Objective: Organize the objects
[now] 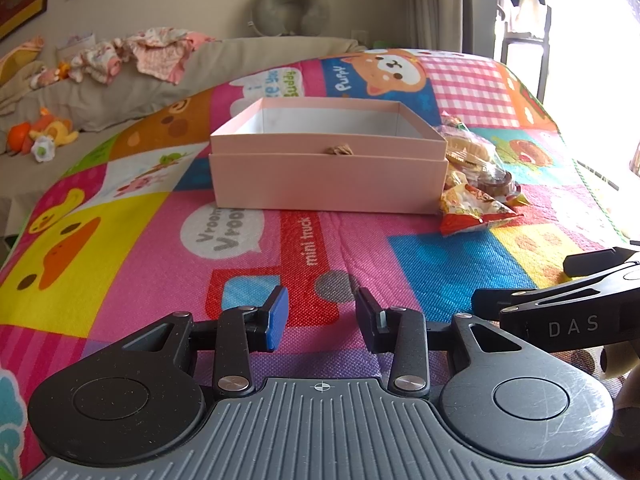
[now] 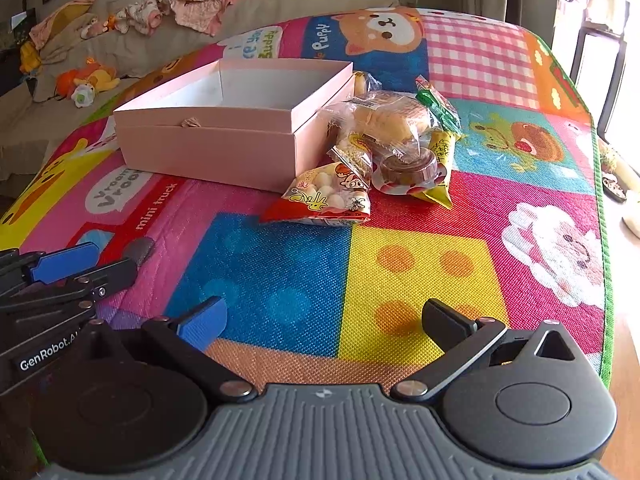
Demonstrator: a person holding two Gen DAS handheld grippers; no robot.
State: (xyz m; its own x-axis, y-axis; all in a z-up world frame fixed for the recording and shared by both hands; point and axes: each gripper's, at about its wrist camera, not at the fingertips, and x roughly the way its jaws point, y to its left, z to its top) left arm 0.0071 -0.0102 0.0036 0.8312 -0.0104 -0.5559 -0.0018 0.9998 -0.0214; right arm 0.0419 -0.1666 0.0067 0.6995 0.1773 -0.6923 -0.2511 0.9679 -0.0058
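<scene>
1. Snack packets sit in a heap just beside the right-hand wall of the pink box, touching it, on the patchwork play mat.
2. Heap contents, right wrist view: a red-and-white packet of round sweets lies nearest the camera; a clear-wrapped bread roll lies on top; a brown round cake in clear wrap sits below the roll; a yellow packet and a green packet lie on the far right side.
3. Pink box: open at the top, white inside. No contents are visible in the part of the interior that shows. A small brown tab sits at the middle of the front wall.
4. Left gripper: fingers parted by a moderate gap, nothing between them. It hovers over the mat, well short of the box, pointing at the front wall.
5. Right gripper: fingers spread wide, nothing held. It hovers over the blue and yellow mat squares, well apart from the snack heap.
6. Grippers lie side by side; each shows at the edge of the other's view.
7. Background: a beige sofa carries crumpled clothing and plush toys.
</scene>
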